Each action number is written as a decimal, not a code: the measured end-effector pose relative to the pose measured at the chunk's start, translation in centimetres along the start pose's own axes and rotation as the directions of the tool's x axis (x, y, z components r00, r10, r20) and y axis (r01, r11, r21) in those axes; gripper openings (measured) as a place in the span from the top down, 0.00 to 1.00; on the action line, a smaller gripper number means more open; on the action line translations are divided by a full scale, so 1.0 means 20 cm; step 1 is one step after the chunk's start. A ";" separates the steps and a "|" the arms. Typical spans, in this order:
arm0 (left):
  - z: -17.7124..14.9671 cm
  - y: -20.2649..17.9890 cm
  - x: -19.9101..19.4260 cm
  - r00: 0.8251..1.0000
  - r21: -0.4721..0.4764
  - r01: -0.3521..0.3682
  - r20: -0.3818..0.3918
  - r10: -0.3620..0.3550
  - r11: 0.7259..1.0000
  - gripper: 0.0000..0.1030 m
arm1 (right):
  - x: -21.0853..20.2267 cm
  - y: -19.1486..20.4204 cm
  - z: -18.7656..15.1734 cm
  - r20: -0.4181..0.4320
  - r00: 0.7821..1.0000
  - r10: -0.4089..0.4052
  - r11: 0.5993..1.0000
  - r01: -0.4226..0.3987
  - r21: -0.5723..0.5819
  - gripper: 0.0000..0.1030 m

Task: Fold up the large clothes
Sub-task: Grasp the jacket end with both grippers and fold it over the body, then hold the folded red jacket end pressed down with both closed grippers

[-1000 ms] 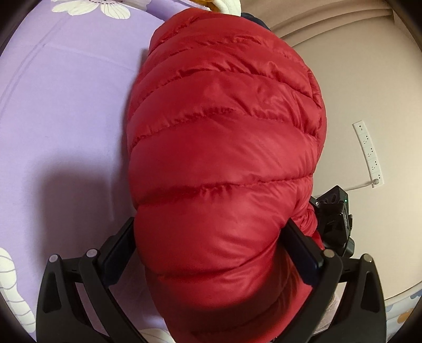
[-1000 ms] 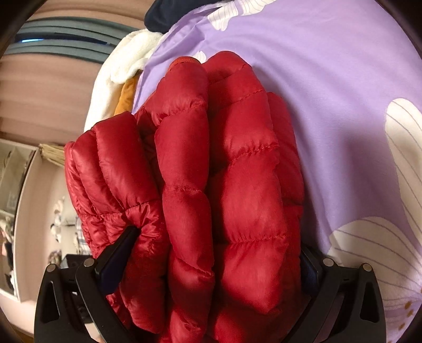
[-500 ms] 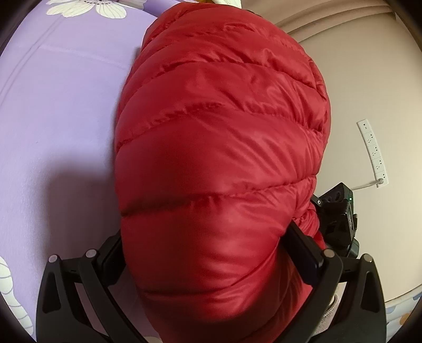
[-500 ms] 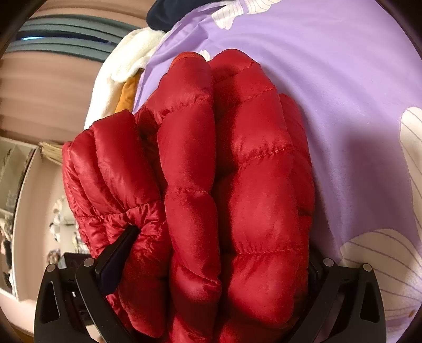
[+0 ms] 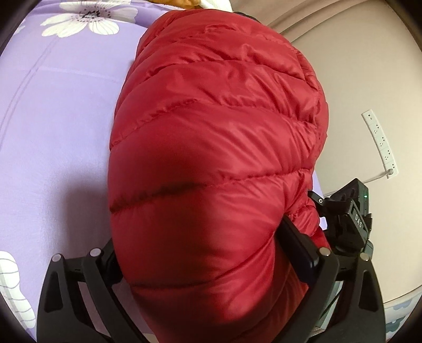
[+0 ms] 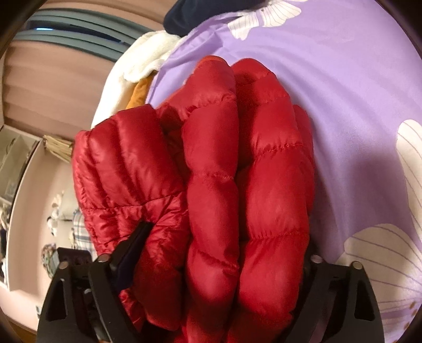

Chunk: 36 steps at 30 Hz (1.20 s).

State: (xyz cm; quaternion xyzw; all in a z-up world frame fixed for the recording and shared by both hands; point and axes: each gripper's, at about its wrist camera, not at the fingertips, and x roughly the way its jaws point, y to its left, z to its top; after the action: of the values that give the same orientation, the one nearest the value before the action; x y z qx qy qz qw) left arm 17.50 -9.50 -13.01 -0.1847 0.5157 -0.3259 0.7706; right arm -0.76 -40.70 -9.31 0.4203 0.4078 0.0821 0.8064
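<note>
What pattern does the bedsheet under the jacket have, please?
Lilac bedsheet with large white flowers, clearest in the right wrist view.

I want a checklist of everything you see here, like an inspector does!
Surface: purple flowered bedsheet, smooth where visible.
Job's things: red puffy jacket, bundled in thick layers above the sheet.
Clutter: white fluffy cloth, orange cloth, dark navy cloth at the bed's edge.
Grippers: left tongs and right tongs both clamp the jacket.
Cables: white power strip with cord on the floor.
Surroundings: beige floor; shelves, blurry.
</note>
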 end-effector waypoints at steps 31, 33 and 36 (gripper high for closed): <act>-0.06 -0.25 -0.19 0.998 0.077 -0.039 0.045 0.035 0.996 0.08 | -0.10 0.10 -0.10 0.065 0.997 0.032 0.992 -0.024 -0.123 0.32; -0.06 -0.24 -0.20 0.998 0.081 -0.038 0.047 0.034 0.996 0.08 | -0.11 0.10 -0.10 0.065 0.997 0.035 0.992 -0.027 -0.127 0.32; -0.06 -0.22 -0.20 0.998 0.082 -0.037 0.051 0.033 0.996 0.08 | -0.11 0.10 -0.10 0.065 0.997 0.040 0.991 -0.031 -0.132 0.32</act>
State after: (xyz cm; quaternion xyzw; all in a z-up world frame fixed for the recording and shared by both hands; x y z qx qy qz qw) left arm 13.95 -9.91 -8.01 -0.1512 0.4857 -0.3289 0.7957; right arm -3.29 -39.29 -7.23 0.3760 0.3666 0.1088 0.8440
